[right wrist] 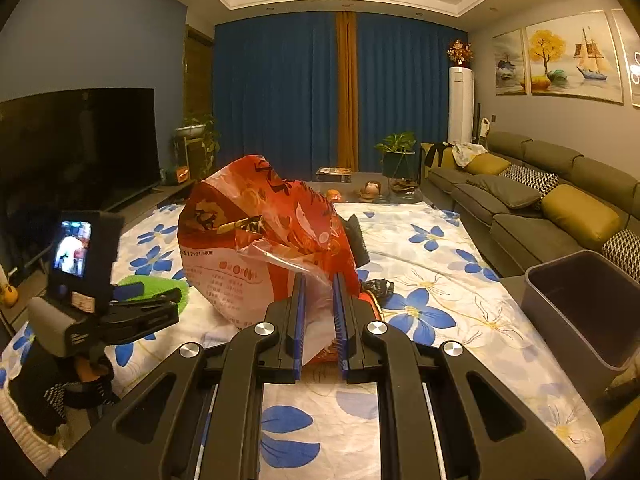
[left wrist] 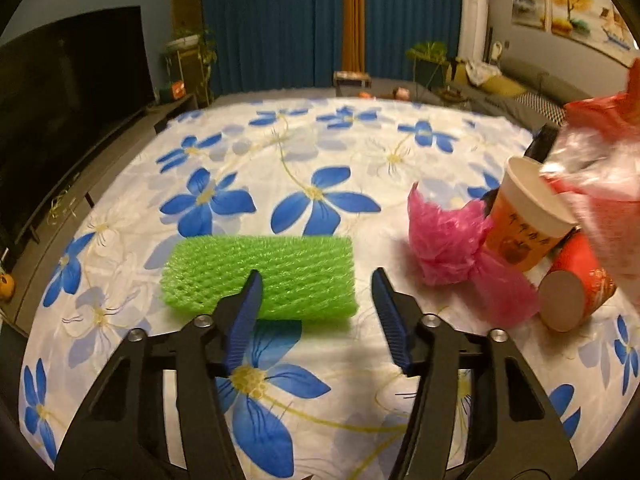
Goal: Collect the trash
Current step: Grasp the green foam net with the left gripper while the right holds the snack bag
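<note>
Your right gripper [right wrist: 318, 280] gripped the red snack bag [right wrist: 256, 232], raised above the flowered cloth [right wrist: 440, 248]; the grey bin [right wrist: 580, 304] stood clear at the right edge. Your left gripper [left wrist: 316, 278] hung open over the green foam net [left wrist: 260, 272], cups [left wrist: 524, 220] and pink bag [left wrist: 444, 240] crowding its right.

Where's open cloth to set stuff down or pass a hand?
Free: the floral cloth beyond the green foam net, toward the far edge, and the near strip between the right hand-held gripper and the grey bin. Crowded: the right cluster of pink bag, paper cup, tipped red cup, and the held snack bag.
</note>
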The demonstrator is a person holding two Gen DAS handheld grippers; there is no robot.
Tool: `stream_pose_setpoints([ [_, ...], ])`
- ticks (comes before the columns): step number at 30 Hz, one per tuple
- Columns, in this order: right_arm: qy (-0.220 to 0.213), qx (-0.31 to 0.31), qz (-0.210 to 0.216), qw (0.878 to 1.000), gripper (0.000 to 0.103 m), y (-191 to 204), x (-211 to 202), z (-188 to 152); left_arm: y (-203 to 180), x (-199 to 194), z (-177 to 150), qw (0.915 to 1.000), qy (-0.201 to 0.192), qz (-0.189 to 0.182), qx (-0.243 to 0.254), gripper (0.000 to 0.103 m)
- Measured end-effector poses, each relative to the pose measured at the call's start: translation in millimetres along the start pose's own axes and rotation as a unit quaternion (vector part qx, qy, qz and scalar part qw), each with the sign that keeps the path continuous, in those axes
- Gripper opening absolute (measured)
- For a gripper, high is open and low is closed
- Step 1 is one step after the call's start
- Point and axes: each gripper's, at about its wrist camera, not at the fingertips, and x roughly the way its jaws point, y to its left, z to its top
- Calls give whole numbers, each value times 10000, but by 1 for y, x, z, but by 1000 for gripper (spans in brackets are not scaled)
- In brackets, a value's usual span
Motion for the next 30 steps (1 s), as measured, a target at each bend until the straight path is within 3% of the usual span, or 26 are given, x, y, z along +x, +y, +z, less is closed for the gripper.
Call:
stream_pose_setpoints([
  [9,-18,121,-20,9999,14,-3,-7,-2,13,8,-2,9983,203,-485,-252,20],
  [11,-13,142,-20,9999,14,-4,-10,-3,13,6,-4,9980,200,-553,-251,5],
  [20,1,193,-43,9998,14,-6,-23,-7,21,-18,-14,9959,-96,-841,-327,0],
  [30,4,309,-30,9995,14,-14,-29,-9,26,-39,-9,9951,-546,-798,-217,1],
])
